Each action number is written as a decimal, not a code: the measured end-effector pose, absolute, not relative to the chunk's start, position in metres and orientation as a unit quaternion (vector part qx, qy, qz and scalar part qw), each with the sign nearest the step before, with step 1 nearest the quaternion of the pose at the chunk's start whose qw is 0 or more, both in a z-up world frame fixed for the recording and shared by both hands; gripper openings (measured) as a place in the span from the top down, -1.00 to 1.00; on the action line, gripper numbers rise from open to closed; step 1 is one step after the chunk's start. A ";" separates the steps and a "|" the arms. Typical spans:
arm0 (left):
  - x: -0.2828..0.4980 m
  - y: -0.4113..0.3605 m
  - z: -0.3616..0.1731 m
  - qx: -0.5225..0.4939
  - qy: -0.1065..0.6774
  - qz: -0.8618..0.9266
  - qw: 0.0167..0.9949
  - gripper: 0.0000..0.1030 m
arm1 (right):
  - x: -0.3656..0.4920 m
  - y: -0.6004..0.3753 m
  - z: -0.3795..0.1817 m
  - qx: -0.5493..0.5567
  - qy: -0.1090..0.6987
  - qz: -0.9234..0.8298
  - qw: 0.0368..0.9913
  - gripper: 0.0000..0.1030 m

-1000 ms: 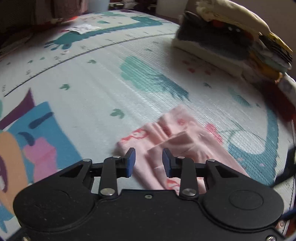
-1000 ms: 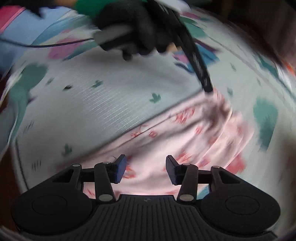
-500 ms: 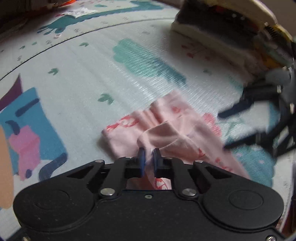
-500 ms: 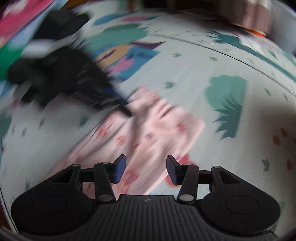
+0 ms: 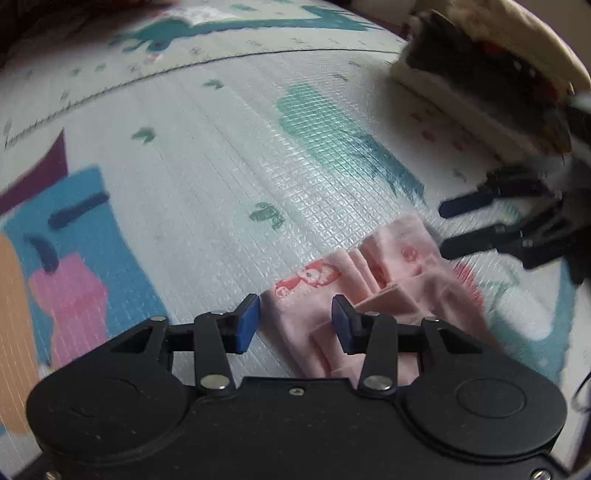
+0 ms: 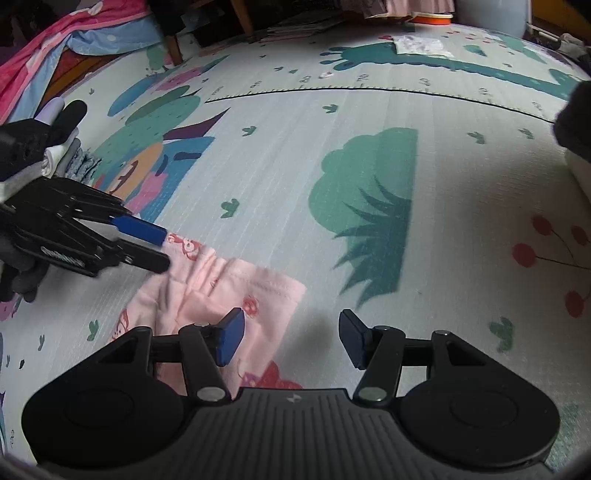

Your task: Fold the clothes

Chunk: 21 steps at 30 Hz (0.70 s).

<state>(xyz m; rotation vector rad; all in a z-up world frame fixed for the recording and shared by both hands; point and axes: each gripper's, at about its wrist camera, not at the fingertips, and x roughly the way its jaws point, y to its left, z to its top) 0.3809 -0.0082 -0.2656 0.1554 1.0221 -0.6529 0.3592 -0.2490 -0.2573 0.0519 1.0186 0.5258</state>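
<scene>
Soft matt pink cloth garment (image 5: 399,295) on a glossy, grid-embossed foam-like play mat (image 5: 258,155); matt black plastic left gripper (image 5: 295,325).

Home interior, likely a kid's room or living rm, seen from floor level. Floor is covered w/ a padded children's play mat (image 6: 295,155) printed w/ cartoon art: a green dinosaur (image 6: 424,61), a teal bush (image 6: 369,206), red cherries (image 6: 546,251) & a numbered ruler line (image 6: 332,88) like a height chart. At the mat's far left edge lies pink & blue bedding (image 6: 55,33); wooden furniture legs (image 6: 173,44) stand behind it. A tall stack of folded clothes (image 5: 487,74) sits on the mat at right; a smaller pile of folded laundry (image 6: 62,155) sits at left.
</scene>
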 end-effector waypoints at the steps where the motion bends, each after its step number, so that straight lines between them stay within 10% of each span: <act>1: 0.376 -0.013 -0.266 0.091 0.471 -0.305 0.823 0.18 | 0.362 -0.246 -0.259 0.023 0.482 0.253 0.839 -0.10; 9: 0.397 0.014 -0.269 -0.002 0.512 -0.307 0.802 0.35 | 0.374 -0.239 -0.269 0.058 0.482 0.262 0.834 0.01; 12: 0.402 0.023 -0.270 -0.020 0.519 -0.299 0.800 0.89 | 0.378 -0.238 -0.270 0.066 0.485 0.268 0.830 0.76; 21: 0.388 0.031 -0.258 -0.029 0.494 -0.329 0.804 0.93 | 0.369 -0.247 -0.260 0.067 0.460 0.283 0.839 0.76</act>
